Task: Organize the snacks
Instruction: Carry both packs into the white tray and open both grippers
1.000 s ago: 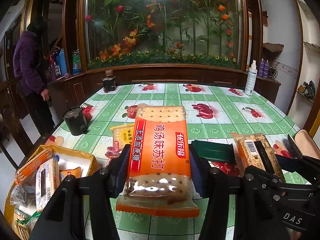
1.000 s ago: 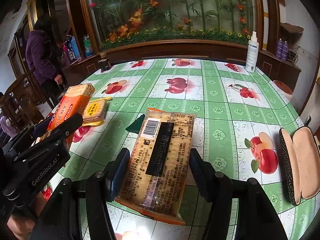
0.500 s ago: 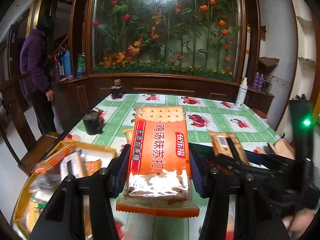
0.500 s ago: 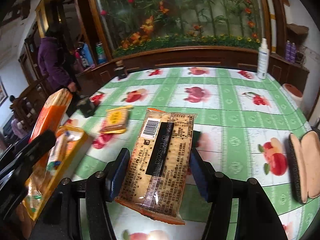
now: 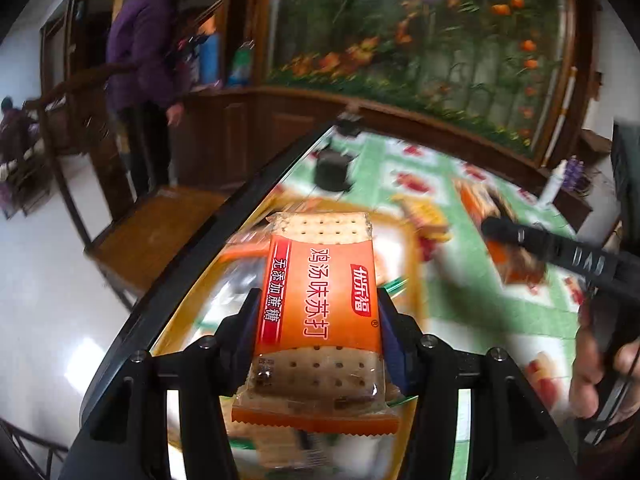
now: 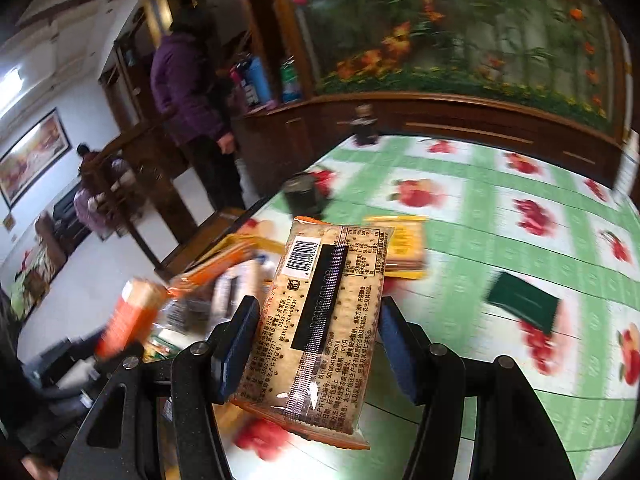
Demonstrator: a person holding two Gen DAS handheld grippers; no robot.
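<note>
My left gripper is shut on an orange cracker packet, label side up, held above a yellow snack box at the table's left edge. My right gripper is shut on a second cracker packet, barcode side up, held over the table just right of the same yellow box. In the right wrist view the left hand's orange packet shows blurred at the lower left. In the left wrist view the right gripper's arm and a hand reach in from the right.
A yellow biscuit packet and a dark green sachet lie on the green fruit-print tablecloth. A small dark pot and a bottle stand near the far left edge. A person in a purple jacket stands beyond the table.
Both grippers have swung left with their packets, toward the yellow box at the table's edge. Each grip is unchanged.
</note>
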